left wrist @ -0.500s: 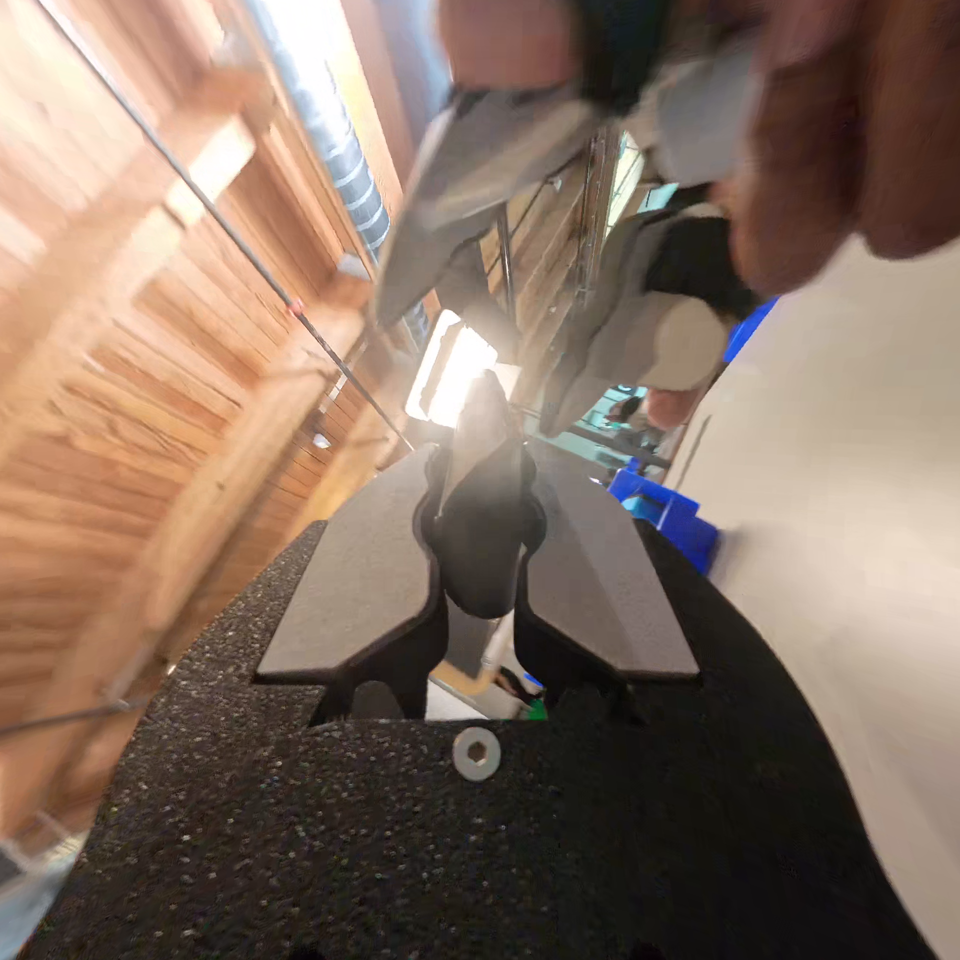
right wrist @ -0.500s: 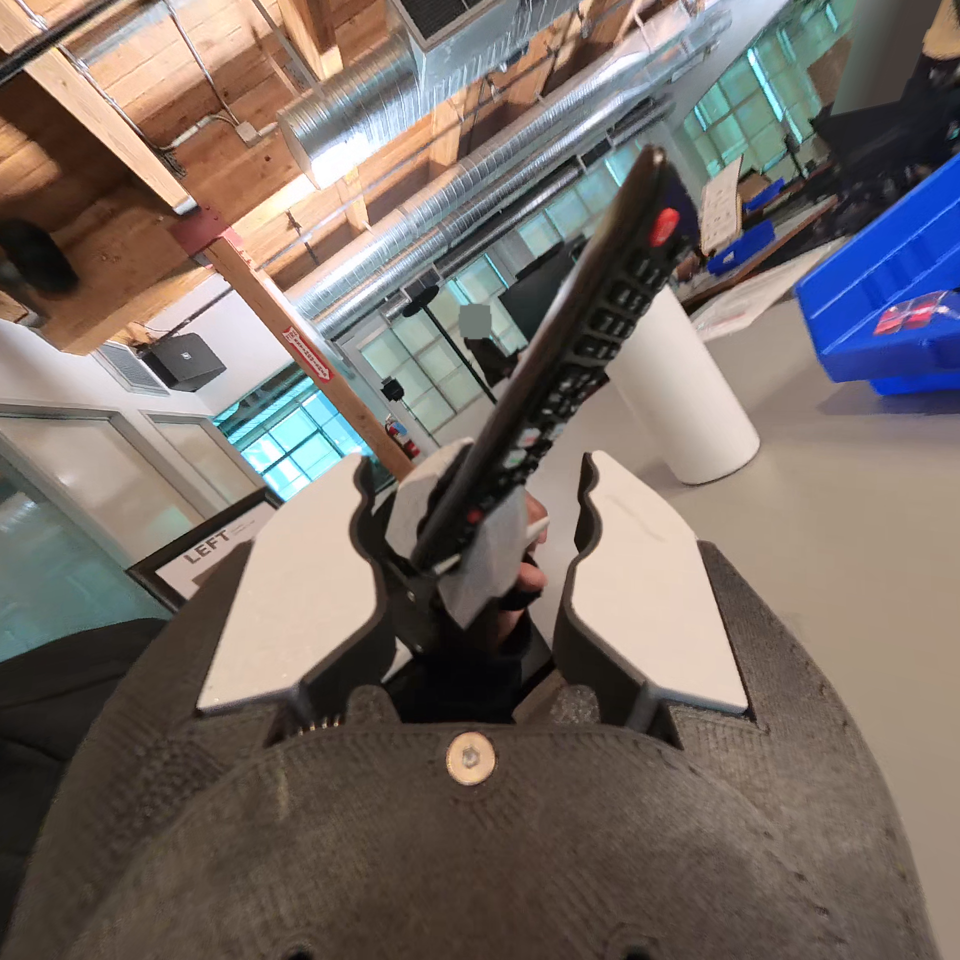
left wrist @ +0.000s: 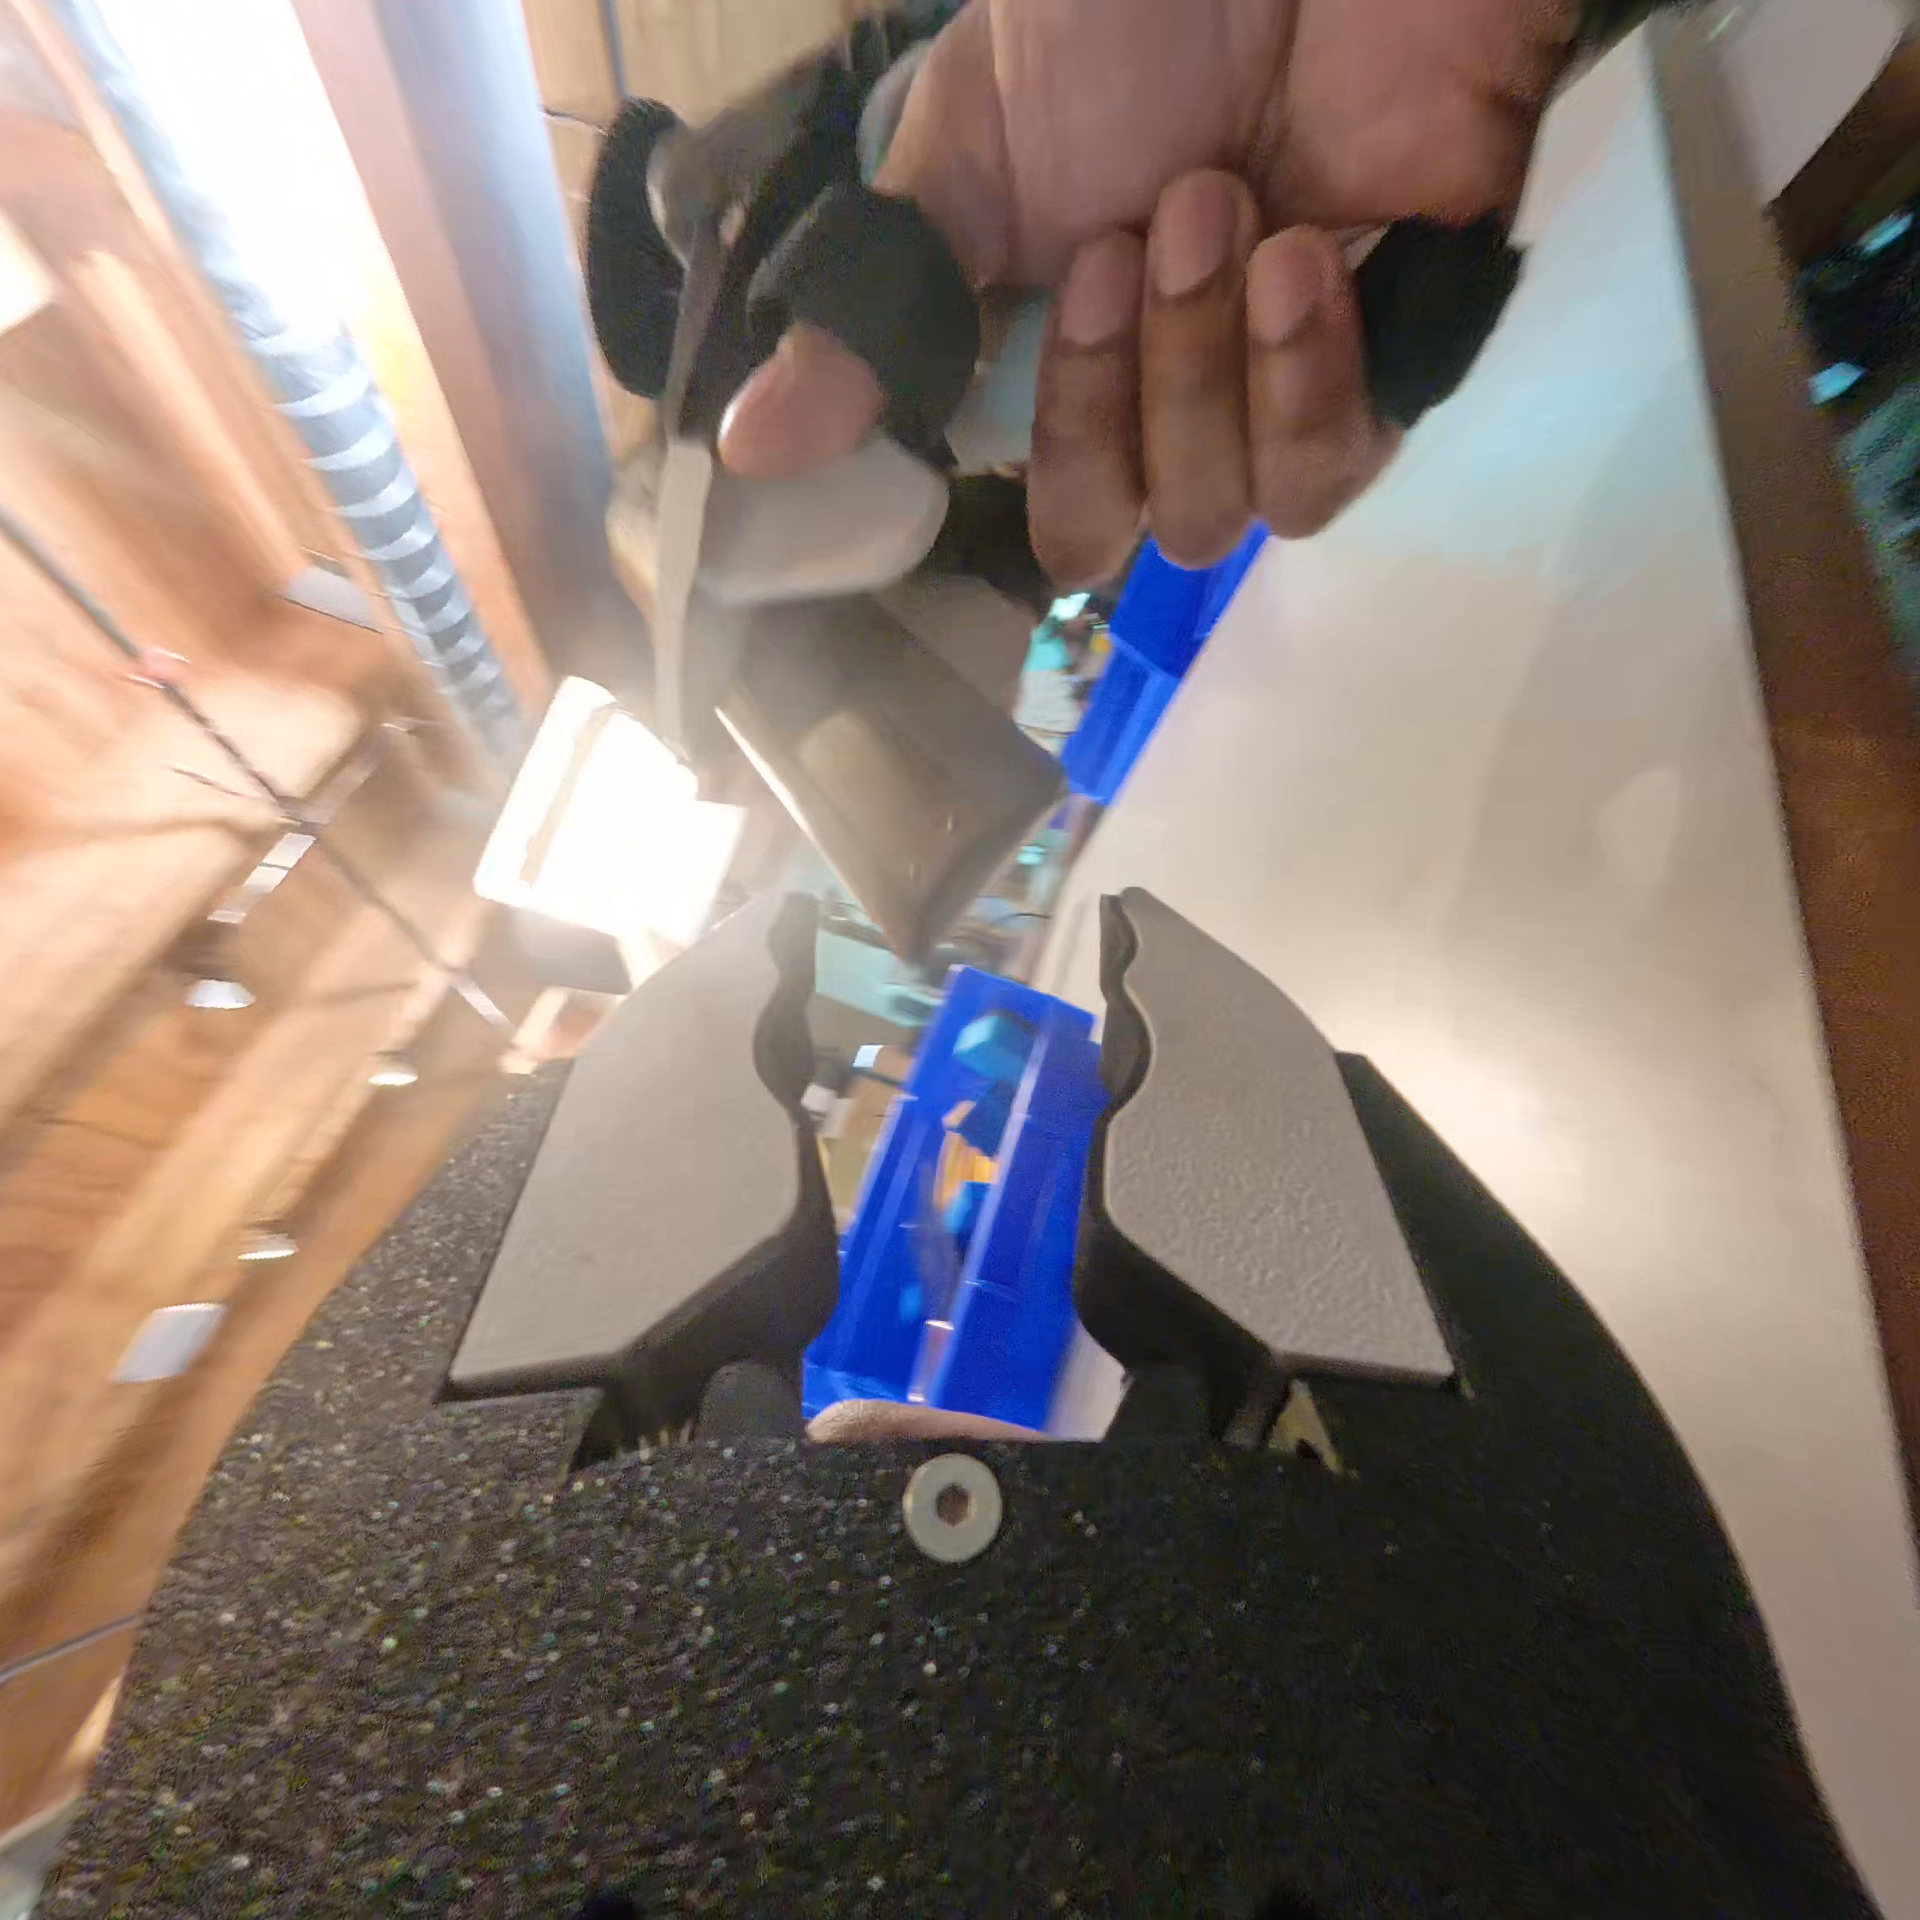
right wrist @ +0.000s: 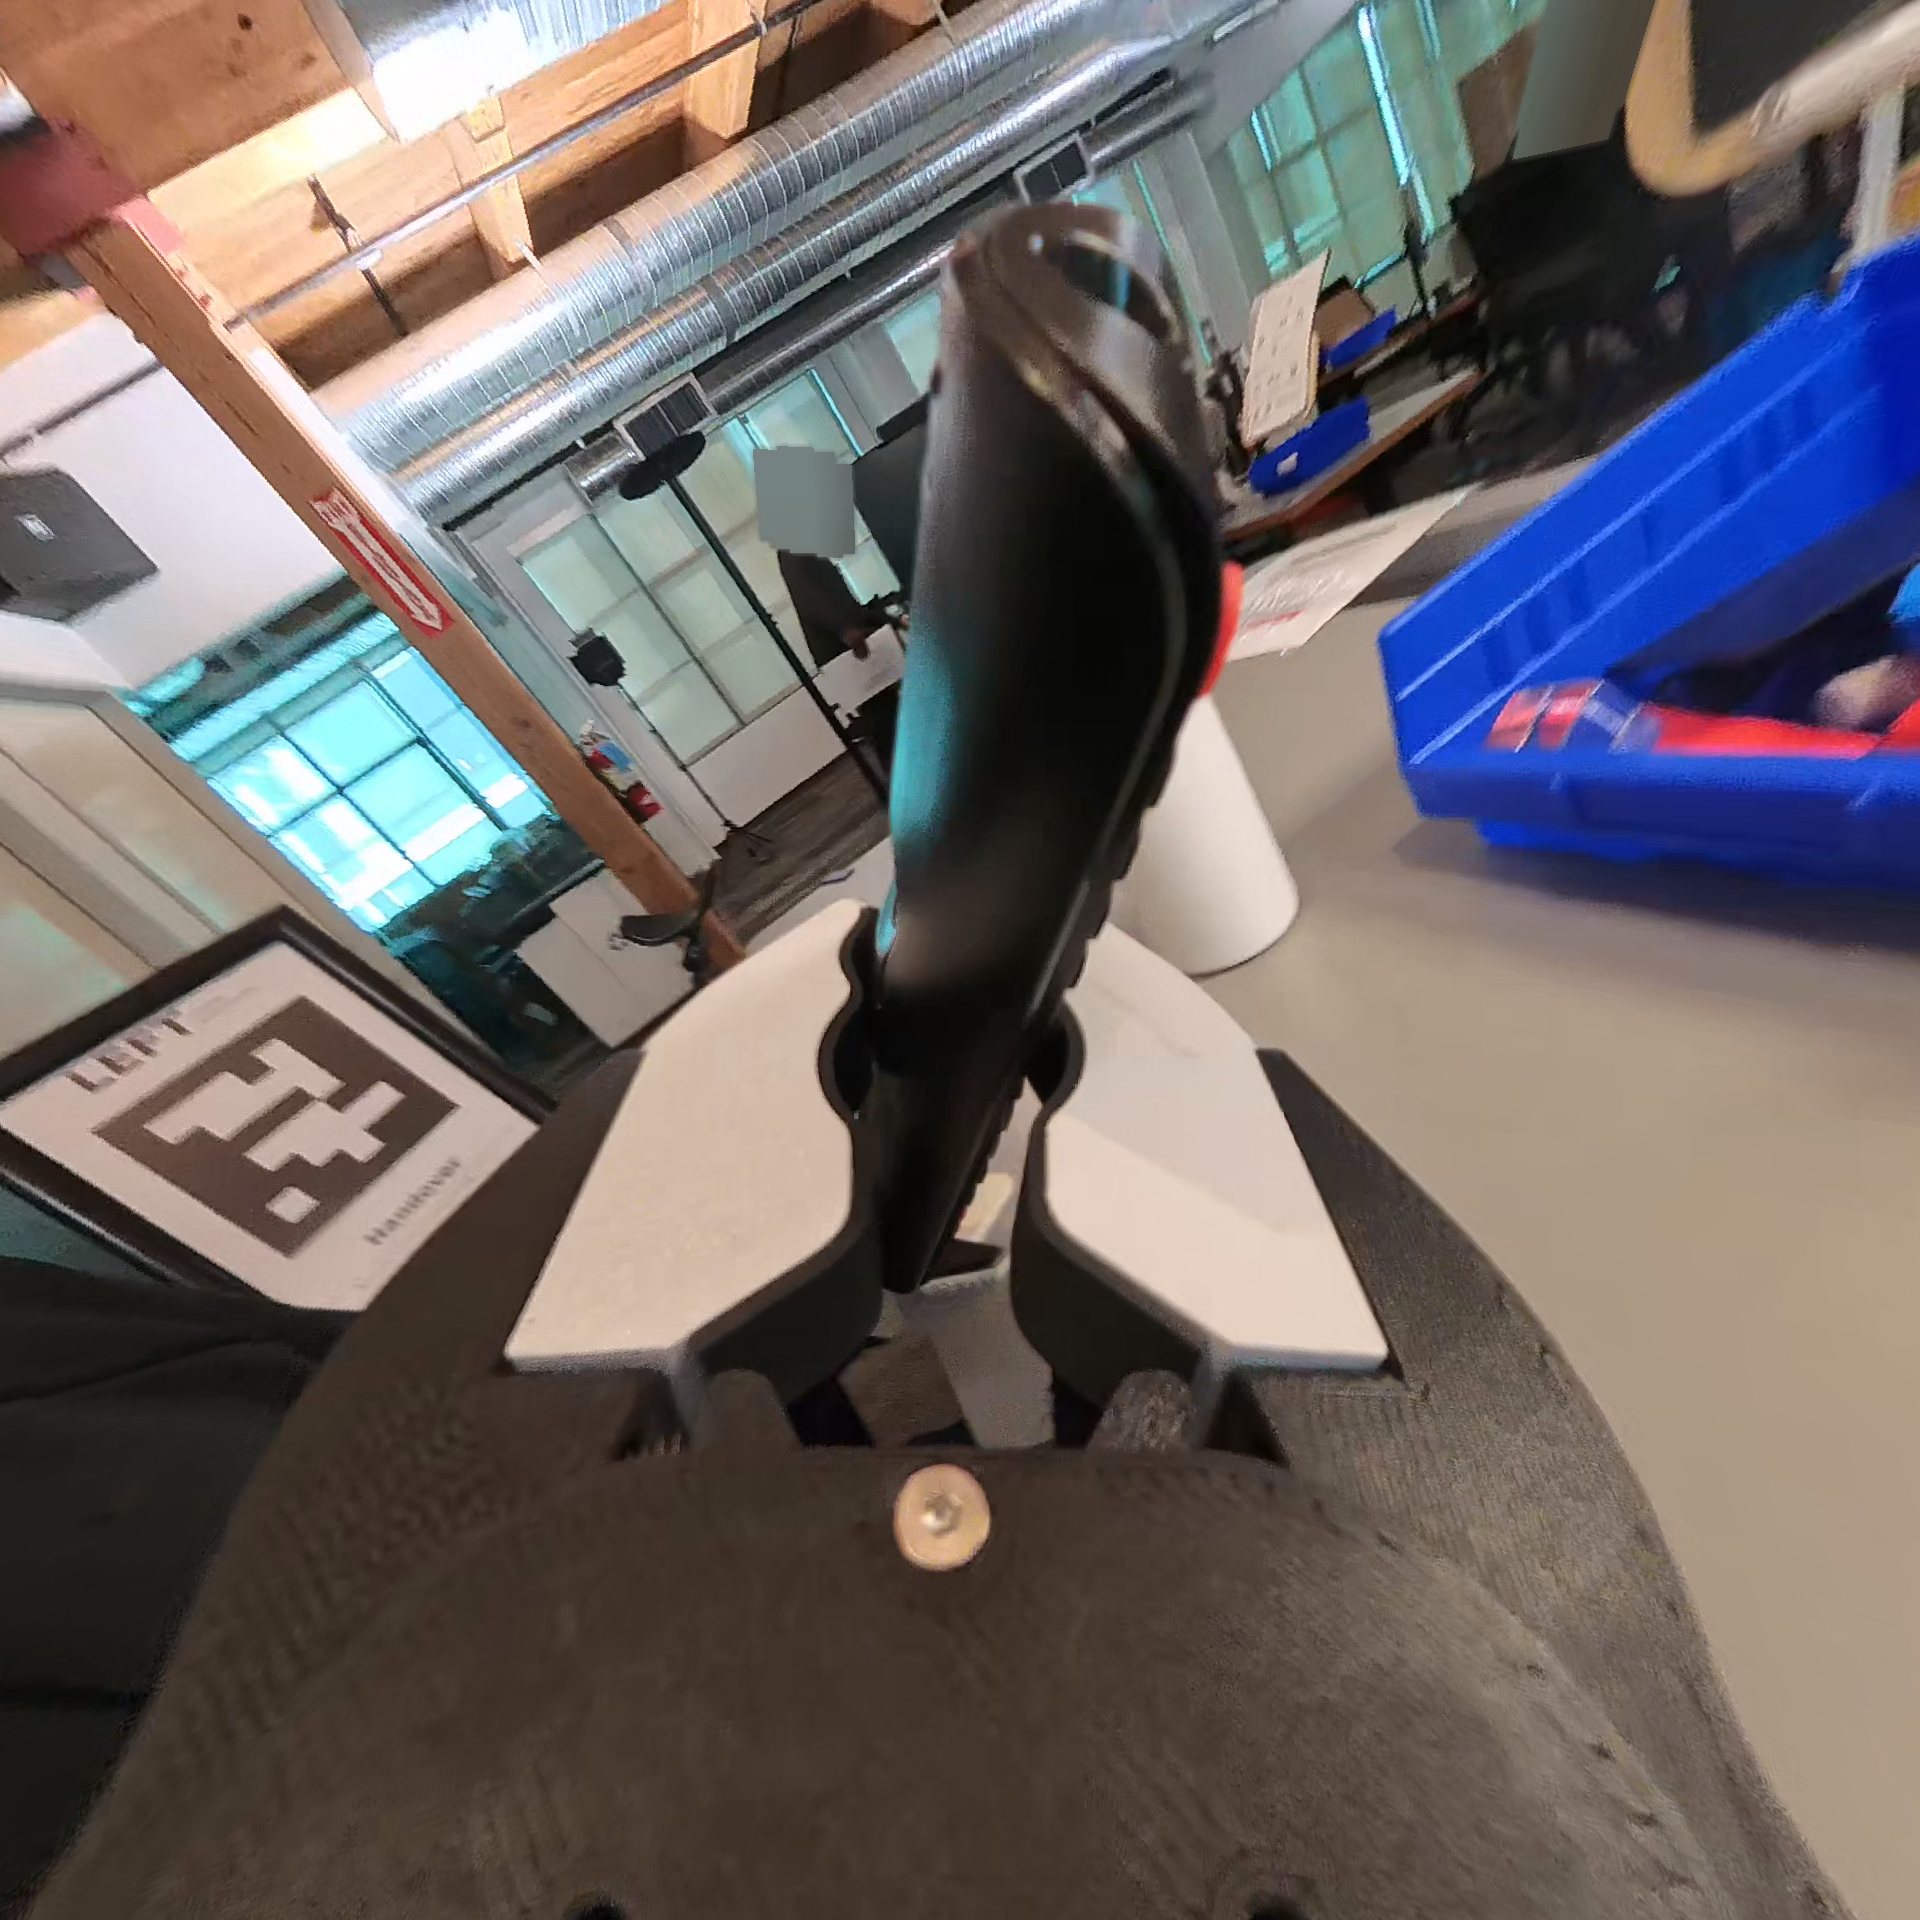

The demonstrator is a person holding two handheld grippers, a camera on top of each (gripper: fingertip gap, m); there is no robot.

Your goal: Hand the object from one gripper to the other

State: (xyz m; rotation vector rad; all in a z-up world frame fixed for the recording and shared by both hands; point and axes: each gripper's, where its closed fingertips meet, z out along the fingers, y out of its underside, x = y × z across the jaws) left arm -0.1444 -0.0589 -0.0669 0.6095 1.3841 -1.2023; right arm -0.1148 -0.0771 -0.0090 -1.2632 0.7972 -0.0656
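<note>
Between the right claw (right wrist: 951,1049), now clamped on the remote (right wrist: 1049,644) jutting toward 12 o'clock; left claw (left wrist: 945,1029) newly spread, empty — handover looking done.

Workshop loft, timber beams (right wrist: 343,436), exposed ducting (right wrist: 727,218), blue parts bins (right wrist: 1683,644)

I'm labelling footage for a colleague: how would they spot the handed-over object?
Start in the right wrist view at the right gripper, its grey fingers shut. Rising between them is a long, slim black plastic remote control, the only thing gripped, showing a red button at its edge.
</note>
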